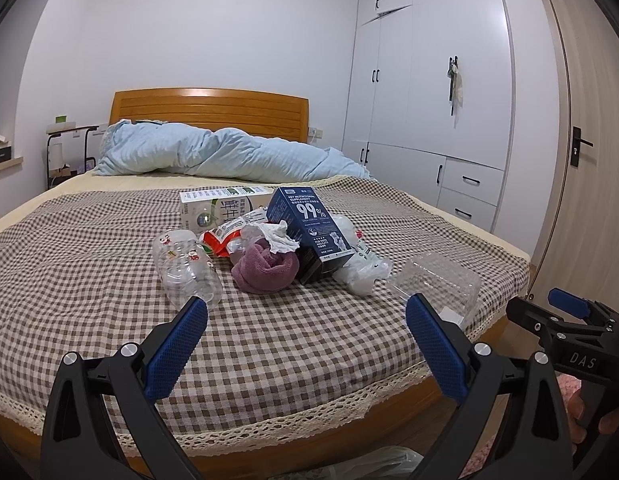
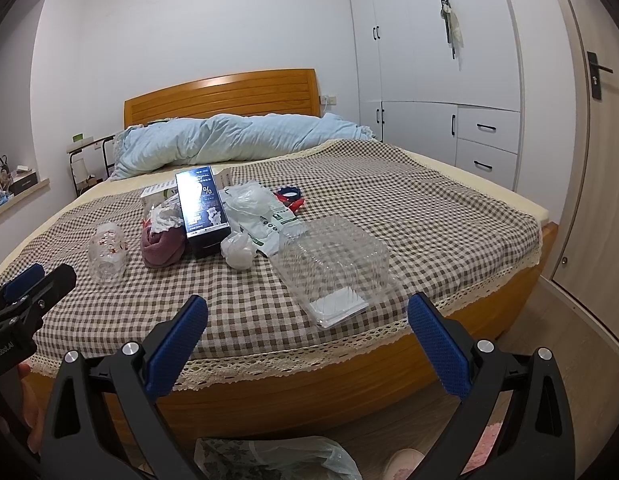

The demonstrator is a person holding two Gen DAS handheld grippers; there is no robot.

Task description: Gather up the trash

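Note:
A heap of trash lies on the checked bedspread (image 1: 89, 264): a clear plastic jar (image 1: 187, 266) on its side, a dark blue carton (image 1: 315, 232), a white milk carton (image 1: 213, 206), crumpled tissue (image 1: 279, 238), a white plastic bag (image 1: 363, 268) and a clear clamshell box (image 2: 335, 268). A rolled mauve cloth (image 1: 267, 268) sits among them. My left gripper (image 1: 307, 316) hangs open at the foot of the bed, short of the heap. My right gripper (image 2: 307, 314) is open too, just before the clamshell box (image 1: 437, 280). Neither holds anything.
A light blue duvet (image 1: 229, 152) lies bunched by the wooden headboard (image 1: 211, 108). White wardrobes (image 1: 429, 92) and a door (image 1: 589, 140) stand to the right. A thin plastic bag (image 2: 277, 460) lies on the floor below the grippers. A red and blue band (image 2: 290, 196) rests behind the heap.

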